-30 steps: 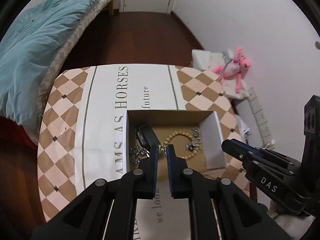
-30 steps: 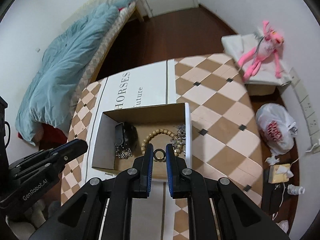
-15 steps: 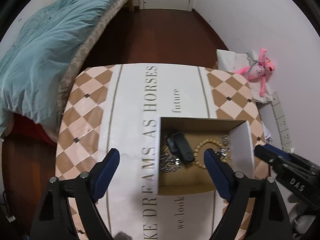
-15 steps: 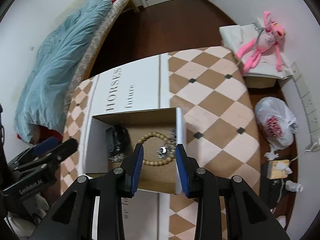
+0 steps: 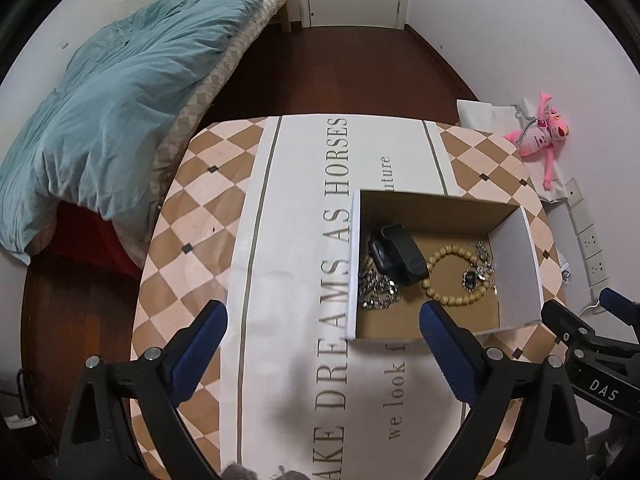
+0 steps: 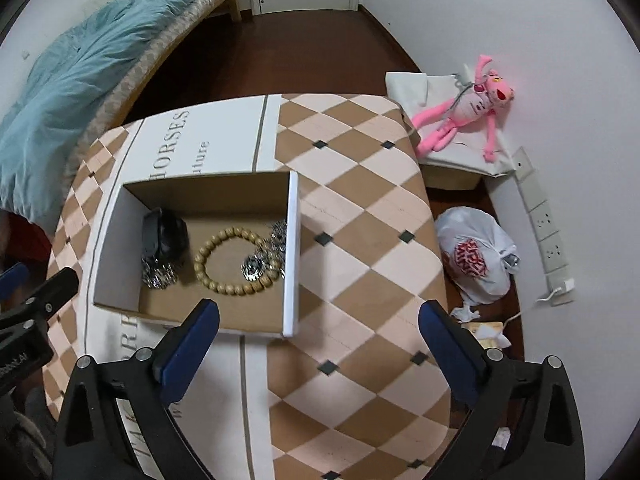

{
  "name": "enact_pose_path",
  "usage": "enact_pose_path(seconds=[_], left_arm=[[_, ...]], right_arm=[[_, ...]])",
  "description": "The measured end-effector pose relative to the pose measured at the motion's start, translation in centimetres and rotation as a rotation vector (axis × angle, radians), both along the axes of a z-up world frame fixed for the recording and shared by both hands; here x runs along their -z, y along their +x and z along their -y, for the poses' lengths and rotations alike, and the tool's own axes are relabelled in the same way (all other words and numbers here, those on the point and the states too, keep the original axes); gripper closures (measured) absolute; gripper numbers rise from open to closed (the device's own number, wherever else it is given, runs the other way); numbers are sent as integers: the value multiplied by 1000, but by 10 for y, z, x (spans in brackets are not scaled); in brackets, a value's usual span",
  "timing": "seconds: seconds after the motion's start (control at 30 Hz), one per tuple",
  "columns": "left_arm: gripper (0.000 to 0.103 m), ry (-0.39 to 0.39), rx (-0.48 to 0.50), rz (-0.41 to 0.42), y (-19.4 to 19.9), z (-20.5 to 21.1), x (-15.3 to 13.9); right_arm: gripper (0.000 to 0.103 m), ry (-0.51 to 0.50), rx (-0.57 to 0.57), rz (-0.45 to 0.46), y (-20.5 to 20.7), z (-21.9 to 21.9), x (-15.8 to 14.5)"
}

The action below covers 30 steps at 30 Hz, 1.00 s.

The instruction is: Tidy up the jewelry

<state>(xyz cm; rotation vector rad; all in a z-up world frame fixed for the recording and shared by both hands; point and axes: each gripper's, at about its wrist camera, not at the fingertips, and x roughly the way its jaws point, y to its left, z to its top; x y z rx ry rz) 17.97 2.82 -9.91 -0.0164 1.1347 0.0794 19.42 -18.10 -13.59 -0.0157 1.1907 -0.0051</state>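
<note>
The jewelry sits in an open cardboard box (image 6: 292, 248) on the table (image 6: 360, 208). A bead bracelet (image 6: 234, 262) lies in the middle, a black watch (image 6: 164, 234) at its 9 o'clock, and shiny silver pieces (image 6: 256, 266) at its 3 o'clock. The left gripper (image 5: 322, 326) and the right gripper (image 6: 318, 320) are opening wide with nothing between their jaws.

The cardboard box (image 6: 291, 248) is open on top, so entry from above is free; its upright walls block the sides. Bench (image 6: 360, 240) right of the box lies bare.
</note>
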Motion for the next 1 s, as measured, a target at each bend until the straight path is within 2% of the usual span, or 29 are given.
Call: enact_pose_path(seconds=[0.17,0.3,0.63,0.8,1.0], left_arm=[[5,-2,-1,31,-18,4,-14],[5,11,16,74,-36,11,-36],[5,4,35,174,-85,21,-97],[5,25,35,230,-110,23,-127],[5,23,41,274,-134,23,-154]], right_arm=[[2,-3,15,46,-21,4,-17],[2,-6,32,98,-44,10,-39],[2,0,48,235,-105,18,-115],[1,-10,39,299,-137,18,-150],[0,-9,28,354,-162,16,-183]])
